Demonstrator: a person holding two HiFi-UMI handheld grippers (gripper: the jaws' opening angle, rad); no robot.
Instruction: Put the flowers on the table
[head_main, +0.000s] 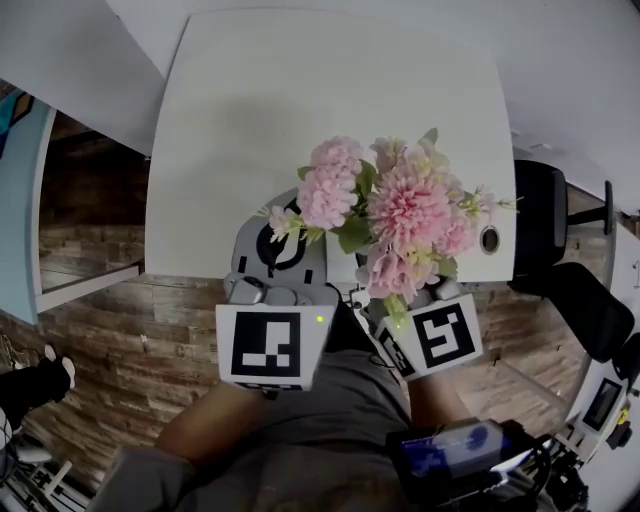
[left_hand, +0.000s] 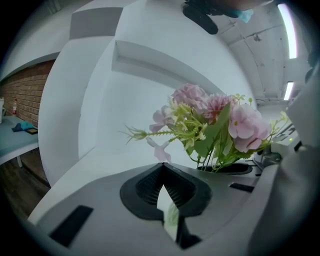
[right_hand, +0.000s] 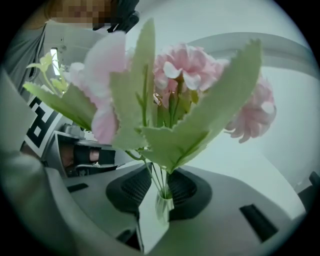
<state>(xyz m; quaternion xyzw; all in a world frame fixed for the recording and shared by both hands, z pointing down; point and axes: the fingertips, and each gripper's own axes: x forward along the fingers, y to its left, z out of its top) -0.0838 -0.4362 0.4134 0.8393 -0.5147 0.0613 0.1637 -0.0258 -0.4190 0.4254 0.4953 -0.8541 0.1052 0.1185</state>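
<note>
Flowers (head_main: 395, 215) are held over the tabletop's (head_main: 300, 100) near edge, stems (right_hand: 159, 182) between the right gripper's (right_hand: 162, 192) opening jaws; the left gripper's (left_hand: 162, 172) jaws are closed together, empty. Light, soft, crushable blooms are judged likely, so hold is best taken low on the bundled stems.

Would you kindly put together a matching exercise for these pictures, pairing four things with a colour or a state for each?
Things:
1. blooms
2. table
3. floor
4. left gripper

Colour or state:
A. brown planks
B. jaws together, nothing between them
C. pink
D. white

Right pairs: 1-C, 2-D, 3-A, 4-B.
</note>
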